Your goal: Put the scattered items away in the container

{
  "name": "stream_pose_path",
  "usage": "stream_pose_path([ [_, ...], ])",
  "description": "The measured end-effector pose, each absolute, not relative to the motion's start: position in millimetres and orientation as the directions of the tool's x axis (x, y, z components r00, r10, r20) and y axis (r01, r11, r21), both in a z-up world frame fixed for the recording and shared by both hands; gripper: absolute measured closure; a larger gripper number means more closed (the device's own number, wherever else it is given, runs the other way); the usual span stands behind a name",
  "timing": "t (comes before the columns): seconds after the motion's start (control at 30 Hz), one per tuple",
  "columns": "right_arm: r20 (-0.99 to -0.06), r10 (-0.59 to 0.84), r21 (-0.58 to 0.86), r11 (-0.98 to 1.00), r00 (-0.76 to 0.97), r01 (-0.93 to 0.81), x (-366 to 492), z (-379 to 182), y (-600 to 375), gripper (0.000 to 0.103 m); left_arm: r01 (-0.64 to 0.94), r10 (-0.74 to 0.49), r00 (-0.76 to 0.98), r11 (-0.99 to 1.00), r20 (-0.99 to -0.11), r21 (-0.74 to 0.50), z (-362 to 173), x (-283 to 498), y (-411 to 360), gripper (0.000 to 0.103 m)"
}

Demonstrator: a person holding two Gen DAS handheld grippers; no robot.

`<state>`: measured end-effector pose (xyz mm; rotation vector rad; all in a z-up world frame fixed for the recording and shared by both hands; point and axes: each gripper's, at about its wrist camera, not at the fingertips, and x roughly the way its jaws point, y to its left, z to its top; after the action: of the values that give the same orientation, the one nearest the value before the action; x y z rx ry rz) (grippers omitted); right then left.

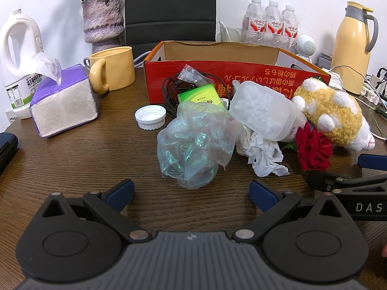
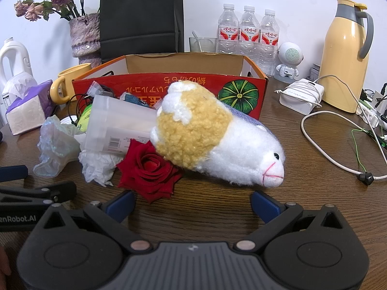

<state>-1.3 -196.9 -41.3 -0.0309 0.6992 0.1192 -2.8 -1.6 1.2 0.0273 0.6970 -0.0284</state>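
An open red cardboard box (image 1: 241, 77) (image 2: 169, 84) stands at the back of the wooden table. In front of it lies a heap: a shimmering green wrapper (image 1: 196, 145) (image 2: 54, 145), a white cap (image 1: 150, 117), black cable (image 1: 169, 89), a green packet (image 1: 200, 96), a frosted plastic jar (image 1: 263, 111) (image 2: 121, 125), crumpled tissue (image 1: 263, 152) (image 2: 96, 166), a red rose (image 1: 313, 148) (image 2: 151, 169) and a yellow-and-white plush toy (image 1: 331, 113) (image 2: 205, 140). My left gripper (image 1: 192, 194) hangs open just short of the wrapper. My right gripper (image 2: 192, 204) hangs open just short of the rose and plush.
On the left stand a tissue pack (image 1: 63, 101), a yellow mug (image 1: 113, 68), a white jug (image 1: 19, 55) and a vase (image 1: 102, 21). Water bottles (image 2: 246, 33), a yellow thermos (image 2: 346, 53), a white charger (image 2: 301, 95) and trailing cables (image 2: 333, 145) crowd the right.
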Motion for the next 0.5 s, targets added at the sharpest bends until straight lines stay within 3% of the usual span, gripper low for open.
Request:
stream_pose_path([
  [0.5,-0.643,0.099,0.012,0.993,0.759,-0.120,-1.5,-42.4,-196.2,0.000,0.036,-0.018,0.767,0.999,-0.642,0.015,1.2,-2.8,-1.5,0.000],
])
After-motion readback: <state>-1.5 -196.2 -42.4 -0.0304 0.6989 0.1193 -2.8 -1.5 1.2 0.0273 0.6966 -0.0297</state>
